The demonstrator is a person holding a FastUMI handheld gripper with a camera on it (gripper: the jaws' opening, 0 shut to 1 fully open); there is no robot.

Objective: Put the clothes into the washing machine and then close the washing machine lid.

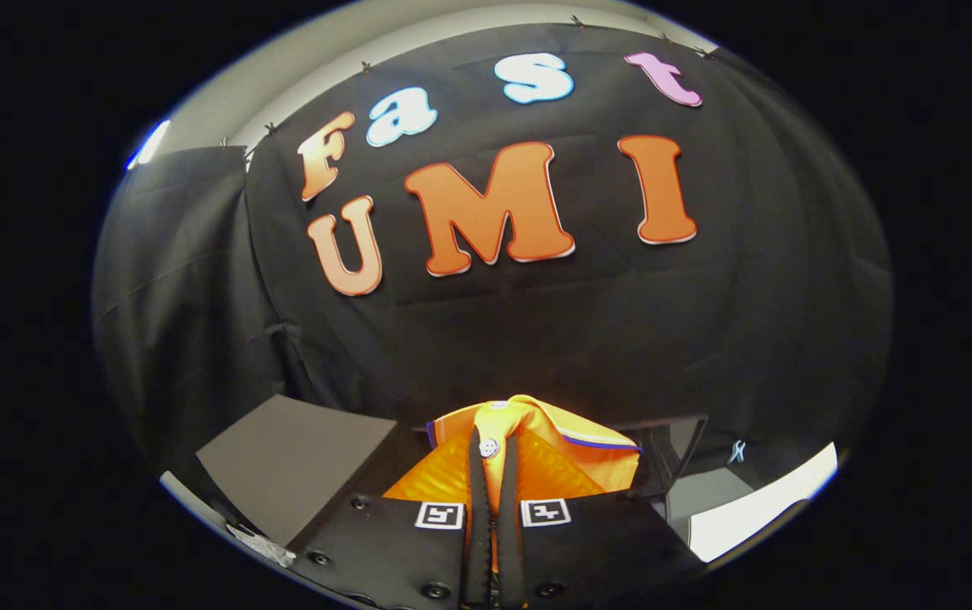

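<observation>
An orange garment (536, 449) with a dark blue trim and small white buttons hangs bunched between and just ahead of my fingers. My gripper (494, 453) is shut on this garment, both fingers pressed together on a fold of it, and it is held up in the air in front of the booth's black cloth wall. A grey flat panel (299, 462), tilted upward, lies below and to the left of the fingers; I cannot tell whether it is the washing machine's lid.
A dark framed opening (672, 449) stands to the right behind the garment. Beside it lie a pale grey surface (706, 496) and a white edge (774, 500). A crumpled white scrap (261, 542) rests near the grey panel's lower corner.
</observation>
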